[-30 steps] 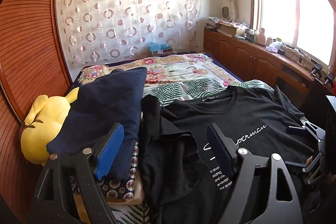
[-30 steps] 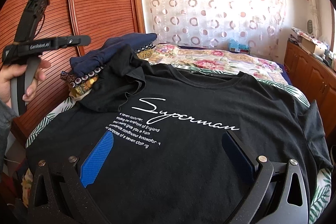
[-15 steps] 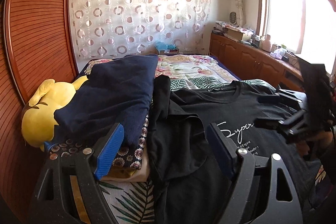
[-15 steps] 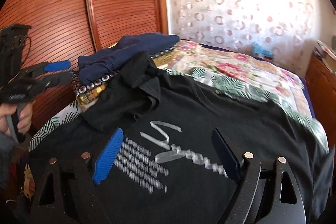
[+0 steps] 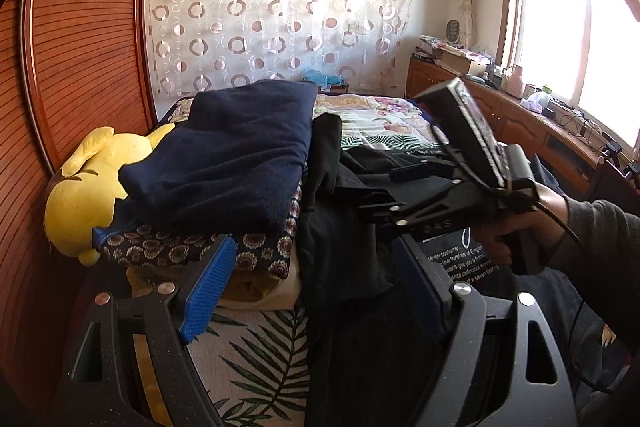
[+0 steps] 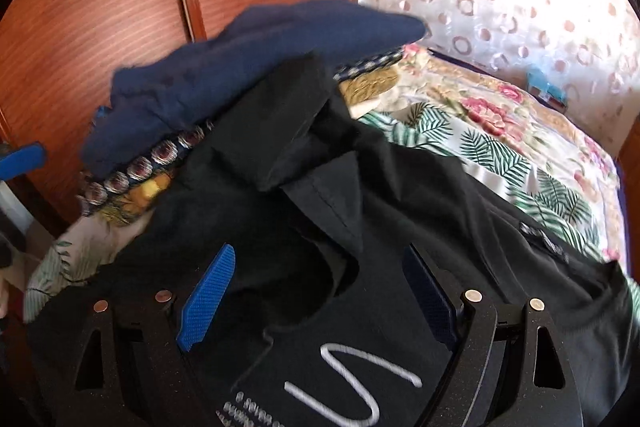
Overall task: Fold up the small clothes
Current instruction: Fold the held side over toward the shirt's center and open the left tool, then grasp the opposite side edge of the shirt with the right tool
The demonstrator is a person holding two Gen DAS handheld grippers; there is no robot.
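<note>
I am holding my right gripper [image 6: 316,291], jaws just narrowed but gaping with nothing pinched, over the rumpled sleeve of the black printed cotton T-shirt [image 6: 460,211] lying on the leaf-patterned bedspread [image 6: 516,163]; my left gripper [image 5: 316,291] is hovering wide, empty, beside the folded navy fleece stack [image 5: 236,155].
</note>
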